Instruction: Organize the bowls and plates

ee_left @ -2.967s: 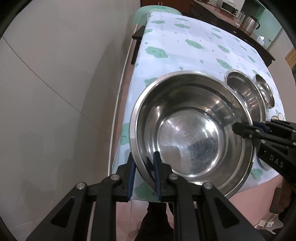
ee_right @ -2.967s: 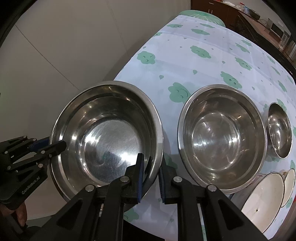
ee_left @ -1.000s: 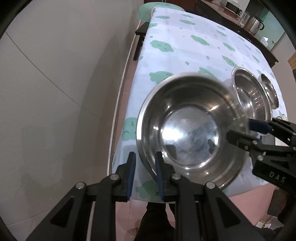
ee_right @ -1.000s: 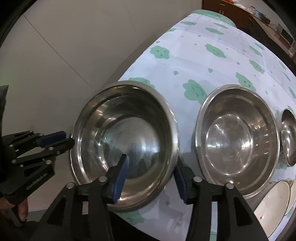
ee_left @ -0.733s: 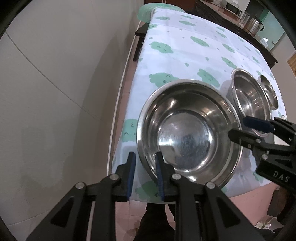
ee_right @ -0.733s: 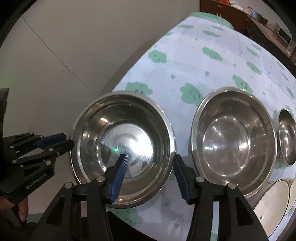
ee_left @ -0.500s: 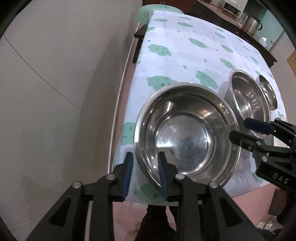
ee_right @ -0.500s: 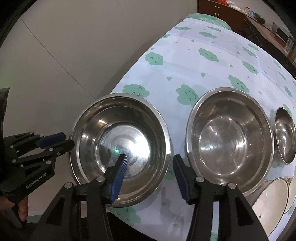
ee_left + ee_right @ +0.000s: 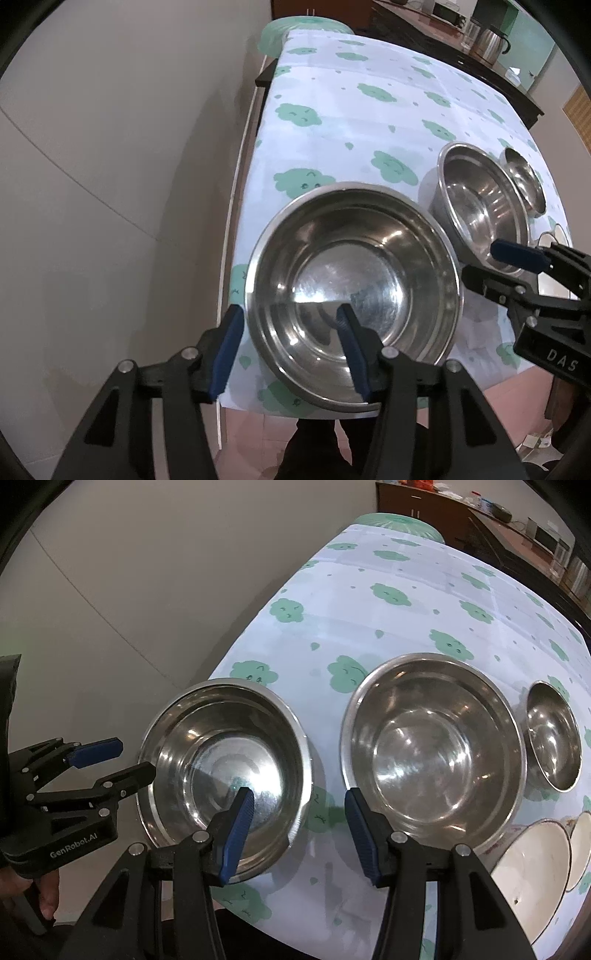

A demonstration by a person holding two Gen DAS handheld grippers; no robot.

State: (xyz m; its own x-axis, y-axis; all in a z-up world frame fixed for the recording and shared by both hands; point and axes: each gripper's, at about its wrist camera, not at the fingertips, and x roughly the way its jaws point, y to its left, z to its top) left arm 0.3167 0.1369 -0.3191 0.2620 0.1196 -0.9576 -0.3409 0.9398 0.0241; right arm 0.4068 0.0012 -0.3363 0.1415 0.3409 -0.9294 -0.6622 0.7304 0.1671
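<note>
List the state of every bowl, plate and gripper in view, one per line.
Large steel bowl: upright, empty, resting at the table's near corner, released.
Middle steel bowl: upright, empty, standing apart.
Small steel bowl: upright, empty.
White dishes: two at the edge of view, side by side, upright.
Left gripper: open, jaws just widened, straddling the large bowl's rim without pressing it.
Right gripper: open, holding nothing.

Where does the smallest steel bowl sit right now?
In the right wrist view, the smallest steel bowl sits at far right on the tablecloth, beside the middle steel bowl.
</note>
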